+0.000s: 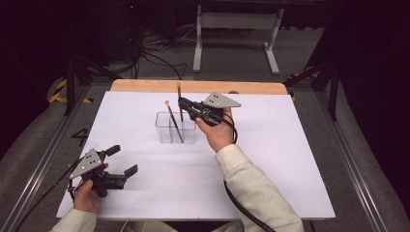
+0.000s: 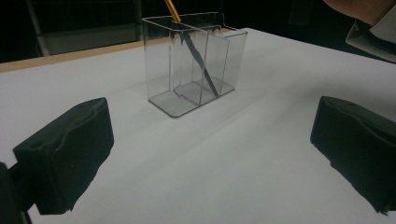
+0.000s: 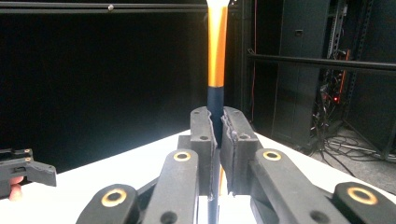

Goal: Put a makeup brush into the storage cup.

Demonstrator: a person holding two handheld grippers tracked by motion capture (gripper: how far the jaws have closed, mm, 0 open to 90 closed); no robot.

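Observation:
A clear plastic holder (image 1: 175, 128) (image 2: 194, 60) with compartments stands mid-table on the white sheet. One brush (image 1: 173, 122) (image 2: 196, 53) leans inside it, bristles up. My right gripper (image 1: 183, 103) (image 3: 217, 135) hovers just above the holder's right part, shut on a second brush (image 1: 180, 104) (image 3: 216, 60) with a dark handle and an orange ferrule, held upright. Its lower end hangs at the holder's rim. My left gripper (image 1: 122, 160) (image 2: 210, 154) rests open near the table's front left corner, nothing between its fingers, facing the holder.
The white sheet (image 1: 270, 159) covers a wooden table (image 1: 145, 86). Metal rails run along both table sides. A white frame stand (image 1: 237, 29) and cables lie on the floor beyond the far edge.

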